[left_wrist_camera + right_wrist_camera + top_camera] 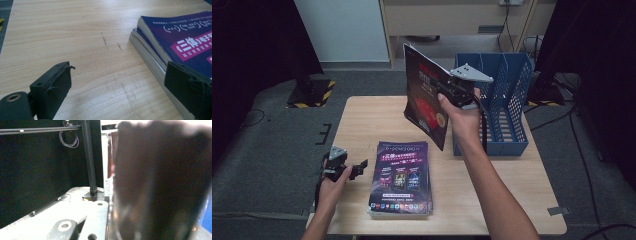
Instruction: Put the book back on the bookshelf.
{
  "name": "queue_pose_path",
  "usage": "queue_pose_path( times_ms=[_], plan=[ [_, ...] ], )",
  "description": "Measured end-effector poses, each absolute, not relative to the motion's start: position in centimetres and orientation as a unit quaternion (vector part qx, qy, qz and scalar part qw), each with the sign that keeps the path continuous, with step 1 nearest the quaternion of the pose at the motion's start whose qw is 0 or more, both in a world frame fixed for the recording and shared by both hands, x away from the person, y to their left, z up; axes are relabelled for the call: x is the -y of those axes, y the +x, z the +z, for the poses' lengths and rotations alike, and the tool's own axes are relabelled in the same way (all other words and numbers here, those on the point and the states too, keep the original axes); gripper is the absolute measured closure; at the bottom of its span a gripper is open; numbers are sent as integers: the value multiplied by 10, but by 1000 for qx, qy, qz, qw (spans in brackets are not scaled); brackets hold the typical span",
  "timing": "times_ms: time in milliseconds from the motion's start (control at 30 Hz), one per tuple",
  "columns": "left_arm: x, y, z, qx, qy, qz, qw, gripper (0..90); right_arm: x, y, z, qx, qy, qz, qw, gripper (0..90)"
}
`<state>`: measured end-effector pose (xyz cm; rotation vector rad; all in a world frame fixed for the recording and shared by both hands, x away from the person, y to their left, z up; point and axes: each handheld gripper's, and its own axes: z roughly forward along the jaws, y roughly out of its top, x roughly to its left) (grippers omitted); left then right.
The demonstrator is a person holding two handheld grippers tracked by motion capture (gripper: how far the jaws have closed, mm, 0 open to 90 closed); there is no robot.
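My right gripper [447, 87] is raised above the table's far middle, shut on a dark red magazine [424, 97] that it holds upright and tilted, just left of the blue file rack [504, 107]. Up close in the right gripper view, the magazine [160, 182] is a dark blur against the jaw. A stack of purple magazines [402, 177] lies flat at the table's front centre. My left gripper [357, 169] hovers low beside the stack's left edge, open, with nothing between its jaws. In the left gripper view the stack [175, 42] lies to the right, near the right jaw.
The wooden table [362, 120] has bare surface at the left and far side. The blue rack stands at the right, its slots open upward. A black stand base with yellow stripes [309, 92] sits on the floor beyond the left corner. Cables trail on the floor at right.
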<state>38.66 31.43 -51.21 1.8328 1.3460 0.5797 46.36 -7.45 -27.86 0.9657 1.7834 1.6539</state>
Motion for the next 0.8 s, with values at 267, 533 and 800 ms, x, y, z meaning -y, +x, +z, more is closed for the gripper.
queue_pose_path(
  times_ms=[267, 533, 800],
  plan=[
    [-315, 387, -513, -532, 720, 226, 384, 68, 80, 462, -272, -654, 358, 612, 264, 870],
    [-315, 387, -513, -532, 720, 226, 384, 68, 88, 461, -266, -646, 363, 616, 267, 870],
    [-315, 387, -514, -532, 721, 225, 383, 68, 98, 460, -261, -640, 367, 618, 272, 870]
  ],
)
